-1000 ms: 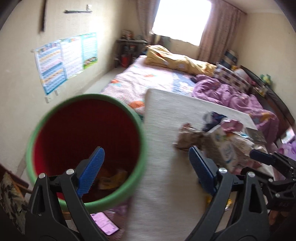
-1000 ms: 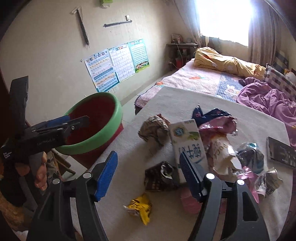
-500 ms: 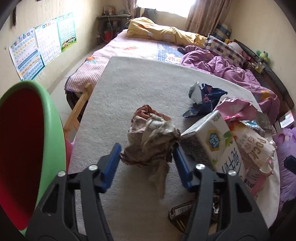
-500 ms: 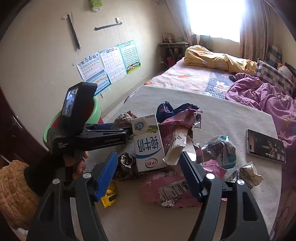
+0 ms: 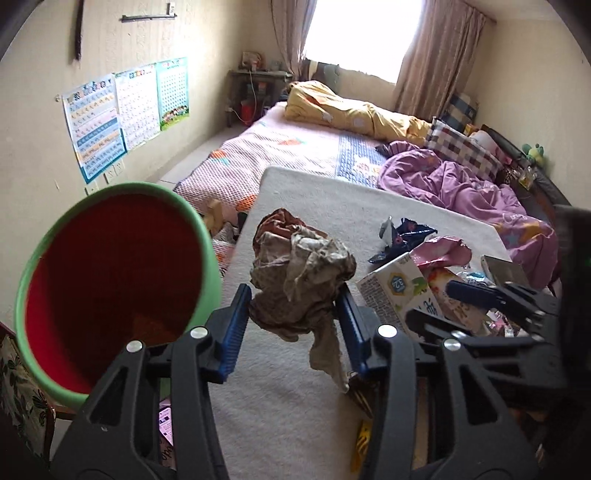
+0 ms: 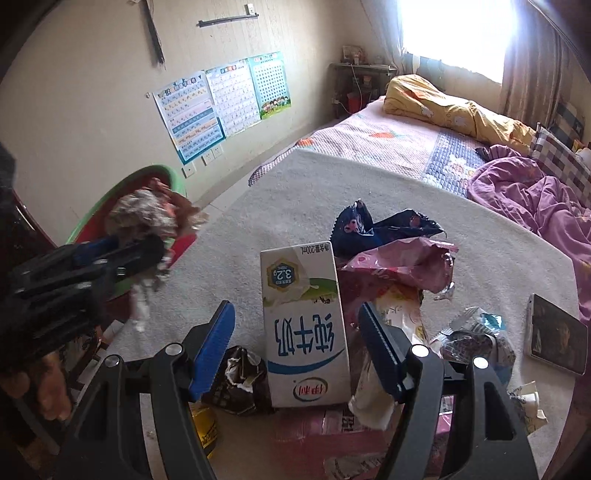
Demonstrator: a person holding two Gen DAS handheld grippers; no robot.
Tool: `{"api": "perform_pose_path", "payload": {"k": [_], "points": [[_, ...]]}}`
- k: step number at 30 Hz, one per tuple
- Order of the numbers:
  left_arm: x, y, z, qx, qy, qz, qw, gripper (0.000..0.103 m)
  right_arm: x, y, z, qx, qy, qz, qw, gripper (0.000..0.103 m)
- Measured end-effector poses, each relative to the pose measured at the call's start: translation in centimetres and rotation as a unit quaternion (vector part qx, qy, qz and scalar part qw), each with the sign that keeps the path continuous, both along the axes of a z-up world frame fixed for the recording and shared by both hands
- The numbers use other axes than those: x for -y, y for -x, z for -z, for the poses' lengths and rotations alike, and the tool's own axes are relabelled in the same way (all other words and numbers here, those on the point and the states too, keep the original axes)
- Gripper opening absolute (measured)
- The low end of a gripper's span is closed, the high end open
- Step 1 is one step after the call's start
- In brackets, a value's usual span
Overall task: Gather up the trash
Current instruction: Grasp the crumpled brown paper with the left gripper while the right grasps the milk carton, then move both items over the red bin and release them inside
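Left gripper [image 5: 293,321] clamps a crumpled brown wrapper [image 5: 301,275] between its blue pads, holding it clear of the cream cloth-covered table [image 5: 280,398], just right of the green-rimmed red bin [image 5: 110,273]; a loose tail of wrapper hangs below the pads. From the right wrist view this gripper and wrapper are blurred, and they cover most of the bin. What lies inside the bin is hard to make out. Right gripper [image 6: 297,345] stands spread wide around a white milk carton [image 6: 304,328] lying on the table, neither pad touching it. Under and behind the carton sits a heap: a dark crushed packet [image 6: 238,382], a yellow scrap [image 6: 205,426] half hidden by the left finger, a pink wrapper [image 6: 399,264] and a navy wrapper [image 6: 373,225]. Farther right a phone [image 6: 556,338] lies flat near the table edge. Beyond the table are a bed [image 5: 295,147] with a yellow quilt [image 5: 351,110] and a purple quilt [image 5: 454,181], wall posters [image 5: 125,107] and a bright curtained window [image 5: 365,33], its view washed out.
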State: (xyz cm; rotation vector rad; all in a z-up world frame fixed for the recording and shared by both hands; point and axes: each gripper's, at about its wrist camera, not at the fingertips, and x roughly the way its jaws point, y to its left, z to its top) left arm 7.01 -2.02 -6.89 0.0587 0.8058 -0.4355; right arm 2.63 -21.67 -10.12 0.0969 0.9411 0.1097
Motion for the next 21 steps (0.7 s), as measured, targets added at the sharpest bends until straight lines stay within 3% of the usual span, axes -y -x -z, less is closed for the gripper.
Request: {"api": "perform_pose_path", "payload": {"k": [10,12,21], "points": [[-2.8,0.4,-0.3,0.008,-0.003,-0.024,0.9997,0.046,-1.9,-2.0,2.9,-0.036,0.069,-0.018,0.997,0.067],[-3.3,0.2,-0.4,0.009,-0.003,-0.027,0.9996,0.046,-2.0,-1.7,2.8,-0.030,0.065,-0.017,0.997,0.053],[-5.4,-0.3,-1.7,0.037,-0.008,-0.034,0.9987,0.046,-2.5,0.1,-3.7,0.052,0.000,0.009,0.999,0.053]]}}
